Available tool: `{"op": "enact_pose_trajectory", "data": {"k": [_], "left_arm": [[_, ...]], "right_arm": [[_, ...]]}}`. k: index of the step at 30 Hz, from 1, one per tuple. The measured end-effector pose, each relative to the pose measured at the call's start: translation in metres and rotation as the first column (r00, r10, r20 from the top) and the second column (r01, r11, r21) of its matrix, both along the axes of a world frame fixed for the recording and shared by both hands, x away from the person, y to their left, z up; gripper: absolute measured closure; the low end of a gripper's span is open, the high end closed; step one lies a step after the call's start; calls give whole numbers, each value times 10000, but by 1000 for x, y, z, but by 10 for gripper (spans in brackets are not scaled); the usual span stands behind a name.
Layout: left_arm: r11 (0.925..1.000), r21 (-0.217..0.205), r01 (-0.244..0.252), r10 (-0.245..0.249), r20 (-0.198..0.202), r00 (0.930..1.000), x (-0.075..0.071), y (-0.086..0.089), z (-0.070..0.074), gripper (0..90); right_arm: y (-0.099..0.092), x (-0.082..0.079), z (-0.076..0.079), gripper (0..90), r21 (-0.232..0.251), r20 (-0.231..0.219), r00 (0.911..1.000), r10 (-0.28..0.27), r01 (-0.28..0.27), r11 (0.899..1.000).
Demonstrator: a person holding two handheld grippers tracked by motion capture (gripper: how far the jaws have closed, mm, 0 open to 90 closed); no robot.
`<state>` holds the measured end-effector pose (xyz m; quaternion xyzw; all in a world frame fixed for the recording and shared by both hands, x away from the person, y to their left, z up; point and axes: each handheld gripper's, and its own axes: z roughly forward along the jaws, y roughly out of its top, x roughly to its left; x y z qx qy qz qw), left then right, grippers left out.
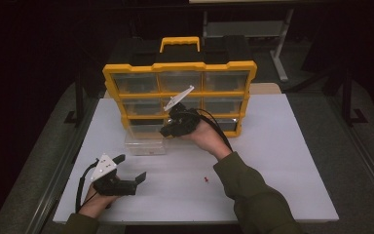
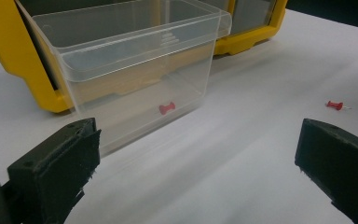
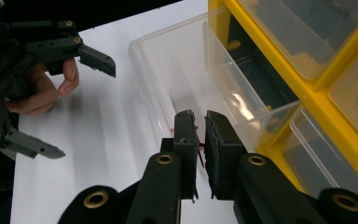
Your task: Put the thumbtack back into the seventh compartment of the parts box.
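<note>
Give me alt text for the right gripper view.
The right gripper, jaws nearly shut on something small and red, hangs over a clear drawer pulled out of the yellow organizer. Beyond, the left gripper rests open over the white table.

From my right gripper (image 3: 200,140) camera I see the two black jaws nearly closed, with a thin red pin (image 3: 200,148) pinched between them. They hang over the clear drawer (image 3: 177,79), which is pulled out of the yellow organizer (image 3: 279,70) onto the white table (image 3: 98,126). At the picture's left edge, the left gripper (image 3: 81,100) stands wide open, held by a hand (image 3: 42,93).
</note>
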<state>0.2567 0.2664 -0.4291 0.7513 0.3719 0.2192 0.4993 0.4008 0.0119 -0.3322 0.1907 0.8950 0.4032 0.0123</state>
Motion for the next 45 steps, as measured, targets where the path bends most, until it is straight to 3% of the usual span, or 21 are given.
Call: {"op": "enact_pose_trajectory", "data": {"k": [3,6,7,24,45], "left_arm": [[10000,7,18,-18,-24,10000,0,0,0,0],[10000,46,64,-63,-54,10000,0,0,0,0],[9999,80,78,-77,-75,9999,0,0,0,0],[9999,70,73,-73,-11,10000,0,0,0,0],[10000,72,68,-68,-2,10000,-1,0,0,0]], "right_arm": [[4,3,-1,824,-77,159,9998,102,-101,9999],[9,4,-1,823,-147,70,10000,21,-20,9999],[10,4,-1,823,-212,-167,9998,-121,118,9997],[34,11,-12,823,-722,-343,9994,-83,58,9974],[46,18,-27,809,-1113,-109,9999,130,-142,9937]]}}
